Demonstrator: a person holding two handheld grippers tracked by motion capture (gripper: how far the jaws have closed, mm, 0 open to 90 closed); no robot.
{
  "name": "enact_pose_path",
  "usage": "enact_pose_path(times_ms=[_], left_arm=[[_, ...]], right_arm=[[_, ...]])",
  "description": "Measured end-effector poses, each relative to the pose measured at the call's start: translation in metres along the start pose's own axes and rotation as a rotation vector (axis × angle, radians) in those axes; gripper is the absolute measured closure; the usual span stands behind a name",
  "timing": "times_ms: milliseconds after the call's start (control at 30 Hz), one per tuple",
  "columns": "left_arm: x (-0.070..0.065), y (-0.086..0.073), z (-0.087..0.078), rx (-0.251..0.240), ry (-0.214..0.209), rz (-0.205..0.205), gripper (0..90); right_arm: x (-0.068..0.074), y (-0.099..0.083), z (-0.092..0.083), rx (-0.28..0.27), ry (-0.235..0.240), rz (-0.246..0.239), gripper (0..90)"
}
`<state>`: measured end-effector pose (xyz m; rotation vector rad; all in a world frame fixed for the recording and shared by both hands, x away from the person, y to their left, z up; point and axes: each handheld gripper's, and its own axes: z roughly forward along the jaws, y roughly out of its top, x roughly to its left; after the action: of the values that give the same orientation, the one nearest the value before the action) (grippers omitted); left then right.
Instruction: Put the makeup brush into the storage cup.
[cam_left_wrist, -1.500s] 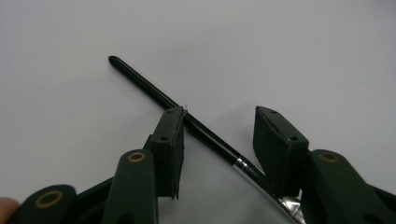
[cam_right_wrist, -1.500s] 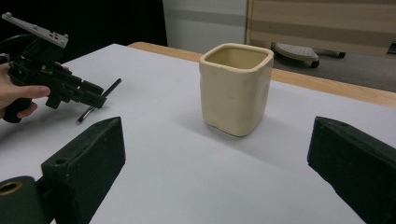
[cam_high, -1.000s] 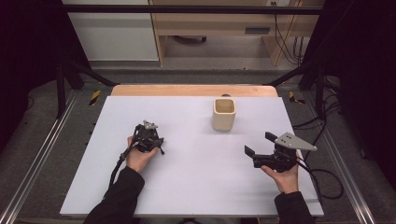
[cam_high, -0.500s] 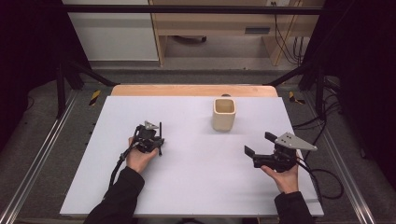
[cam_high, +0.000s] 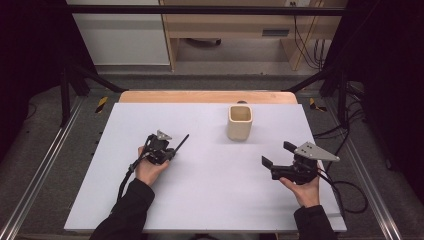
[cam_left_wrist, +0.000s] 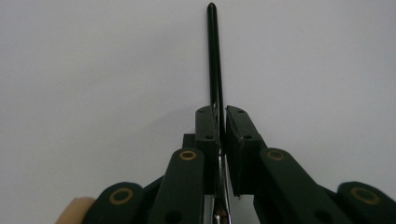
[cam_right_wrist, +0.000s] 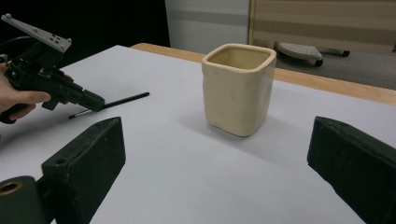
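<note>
My left gripper (cam_high: 171, 151) rests low on the white table (cam_high: 210, 200), left of centre. Its jaws have just been closing and now pinch a thin black stick (cam_high: 182, 142), which juts out toward the far right. In the left gripper view the pads (cam_left_wrist: 206, 123) press on the stick (cam_left_wrist: 214, 56), whose tip points straight ahead over the table. My right gripper (cam_high: 276, 154) is held at the right, open and with nothing in it, aimed at a cream square cup (cam_high: 240, 122). The right gripper view has the cup (cam_right_wrist: 238, 88) between the wide-apart jaws, with the left gripper (cam_right_wrist: 95, 102) and stick (cam_right_wrist: 126, 99) farther off.
A wooden strip (cam_high: 200, 96) runs along the table's far edge just behind the cup. Metal frame rails (cam_high: 45, 165) flank both sides. Cables (cam_high: 350, 190) trail off the right edge. Each gripper is held by a hand in a dark sleeve (cam_high: 127, 210).
The left gripper's jaws have closed onto the black stick, and the stick now slants toward the far right. Both hands stayed where they were; the right gripper looks the same.
</note>
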<state>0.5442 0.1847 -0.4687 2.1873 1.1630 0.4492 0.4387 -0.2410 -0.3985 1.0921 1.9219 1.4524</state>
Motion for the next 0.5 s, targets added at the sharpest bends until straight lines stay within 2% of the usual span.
enact_pose_path(times_ms=[133,267,300,367,400,500], left_arm=[[0.0,0.0,-0.001,-0.003,-0.024,-0.008,82.4],[0.002,0.005,-0.009,-0.022,-0.042,-0.003,73.2],[0.002,0.006,-0.011,-0.018,-0.054,-0.006,68.7],[0.002,0.011,-0.016,-0.002,-0.064,0.001,65.7],[0.002,0.016,-0.02,0.002,-0.085,0.007,59.5],[0.001,0.021,-0.024,0.02,-0.09,0.018,54.4]], right_arm=[[0.0,0.0,0.0,0.003,0.0,0.0,4.7],[0.0,0.0,0.0,0.0,0.0,0.0,4.7],[-0.001,0.0,-0.001,0.0,0.0,-0.003,4.7],[0.0,0.0,-0.001,0.0,-0.002,0.0,4.7],[0.0,0.0,-0.001,0.0,-0.002,-0.001,4.8],[0.0,0.0,-0.001,0.003,-0.001,0.0,4.7]])
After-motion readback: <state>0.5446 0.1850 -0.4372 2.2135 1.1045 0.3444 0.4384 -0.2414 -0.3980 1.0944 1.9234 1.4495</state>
